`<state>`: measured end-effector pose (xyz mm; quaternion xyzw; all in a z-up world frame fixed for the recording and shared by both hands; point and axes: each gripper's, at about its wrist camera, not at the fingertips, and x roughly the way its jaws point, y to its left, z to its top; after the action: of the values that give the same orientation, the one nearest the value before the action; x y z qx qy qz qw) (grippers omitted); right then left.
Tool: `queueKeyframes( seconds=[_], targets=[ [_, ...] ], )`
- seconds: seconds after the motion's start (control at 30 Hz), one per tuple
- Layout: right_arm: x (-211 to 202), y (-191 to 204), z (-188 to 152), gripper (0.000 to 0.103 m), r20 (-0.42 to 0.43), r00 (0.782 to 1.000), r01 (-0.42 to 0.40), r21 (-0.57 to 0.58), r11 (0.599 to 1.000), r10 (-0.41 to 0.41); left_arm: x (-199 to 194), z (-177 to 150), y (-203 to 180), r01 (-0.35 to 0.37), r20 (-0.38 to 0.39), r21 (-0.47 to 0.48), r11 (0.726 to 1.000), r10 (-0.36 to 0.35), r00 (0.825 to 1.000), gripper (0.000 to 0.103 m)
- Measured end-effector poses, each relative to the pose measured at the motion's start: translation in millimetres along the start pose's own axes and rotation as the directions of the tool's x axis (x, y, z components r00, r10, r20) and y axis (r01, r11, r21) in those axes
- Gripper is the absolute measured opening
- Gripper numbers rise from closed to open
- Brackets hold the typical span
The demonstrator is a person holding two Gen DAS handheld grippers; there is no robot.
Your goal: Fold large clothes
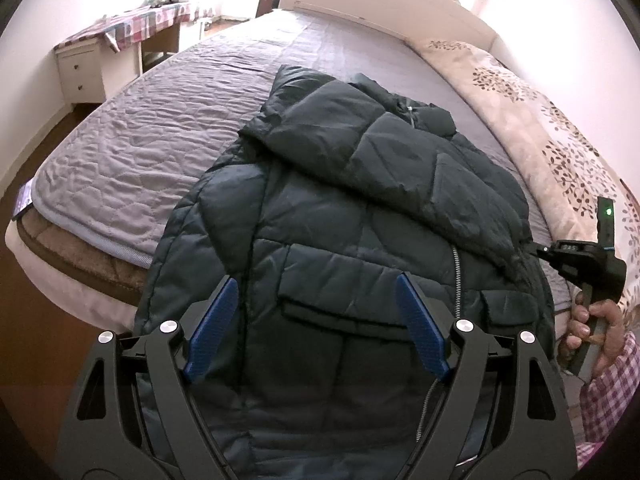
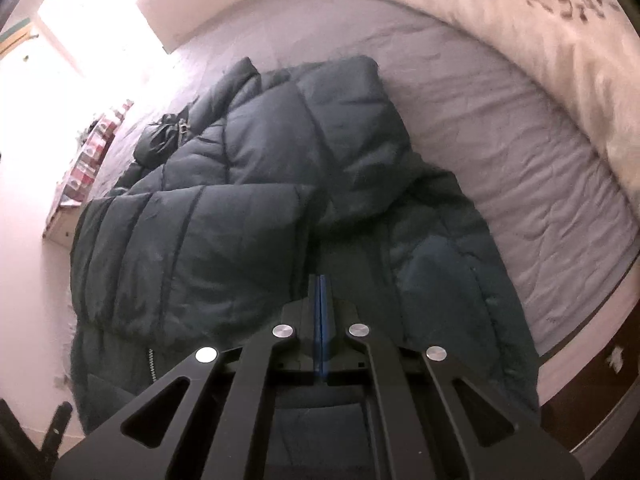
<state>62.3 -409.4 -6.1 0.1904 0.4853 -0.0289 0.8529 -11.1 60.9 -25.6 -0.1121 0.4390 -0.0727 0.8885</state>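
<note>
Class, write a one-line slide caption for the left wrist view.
Open left gripper hovers over a dark quilted jacket spread on a grey-covered bed.

Place: a bedroom in a home.
Bed: a large bed (image 1: 160, 128) with a quilted grey cover filled most of the room, a pale headboard (image 1: 380, 4) at its far end.
Bedding: a cream comforter with a leaf print (image 1: 540, 128) lay along one side.
Furniture: a white drawer unit (image 1: 80, 76) stood by the wall, beside a table under a checked cloth (image 1: 148, 20).
Floor: brown wood.
</note>
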Motion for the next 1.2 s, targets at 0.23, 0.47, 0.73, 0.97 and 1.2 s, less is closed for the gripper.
queueKeyframes(
  seconds=[0.23,0.47,0.73,0.97,1.2],
  targets=[
    [34.0,36.3,-10.7,0.001,-0.087,0.996,-0.029,-0.185,0.982,0.013,-2.6,0.2,0.9,-0.015,0.006,-0.002,1.000,0.015,1.000,0.080],
    [33.9,36.7,-9.9,0.019,-0.111,0.994,-0.027,-0.199,0.980,0.005,-9.9,5.0,10.9,-0.065,0.011,-0.003,0.998,0.065,0.998,0.085],
    [-11.2,27.9,-33.2,0.049,-0.059,0.997,-0.060,-0.247,0.967,0.047,-19.5,4.9,39.5,-0.164,-0.010,0.013,0.986,0.164,0.986,0.086],
    [-31.5,18.8,-57.1,0.054,-0.064,0.997,-0.062,-0.269,0.961,0.046,-31.6,-9.3,65.7,-0.202,-0.050,0.032,0.979,0.204,0.978,0.086],
    [-57.9,-11.3,-78.1,0.061,-0.066,0.997,-0.045,-0.259,0.965,0.029,-36.6,-40.0,83.2,-0.140,-0.159,0.039,0.989,0.144,0.977,0.086]
  ],
)
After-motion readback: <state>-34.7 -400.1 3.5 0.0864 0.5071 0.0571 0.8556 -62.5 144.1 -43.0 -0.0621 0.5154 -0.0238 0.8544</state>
